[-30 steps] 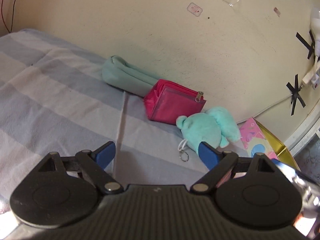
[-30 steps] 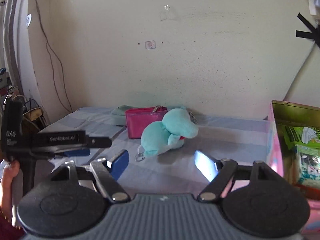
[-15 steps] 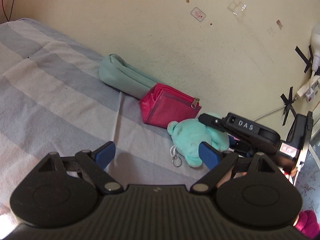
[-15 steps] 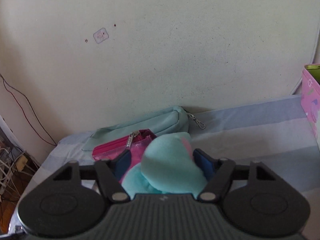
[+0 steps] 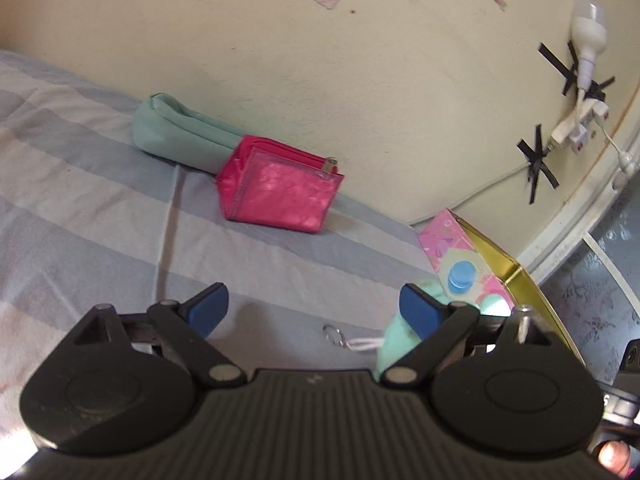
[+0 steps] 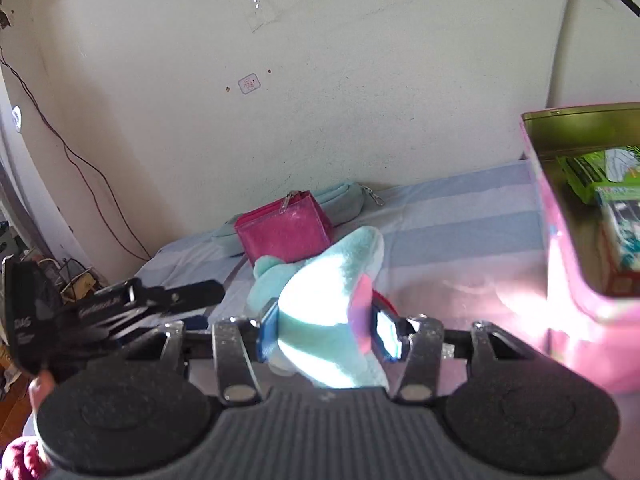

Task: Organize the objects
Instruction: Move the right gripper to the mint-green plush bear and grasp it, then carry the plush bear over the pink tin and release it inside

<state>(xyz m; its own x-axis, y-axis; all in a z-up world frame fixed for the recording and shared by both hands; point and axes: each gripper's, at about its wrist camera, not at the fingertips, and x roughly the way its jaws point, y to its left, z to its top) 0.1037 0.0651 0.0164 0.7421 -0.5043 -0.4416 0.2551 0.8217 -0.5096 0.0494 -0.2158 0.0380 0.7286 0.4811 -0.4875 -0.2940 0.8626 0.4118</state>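
One mint plush toy (image 6: 320, 320) sits clamped between the fingers of the right gripper (image 6: 328, 334), raised above the striped bedsheet (image 6: 440, 232) just beside one pink tin (image 6: 576, 292). Behind lie two pouches, one pink (image 6: 284, 232), one mint (image 6: 344, 200). The left gripper (image 5: 314, 306) hangs spread wide, grasping nothing. Only the left view shows the toy's key ring (image 5: 333, 334); only the right shows boxes (image 6: 600, 184) inside the tin.
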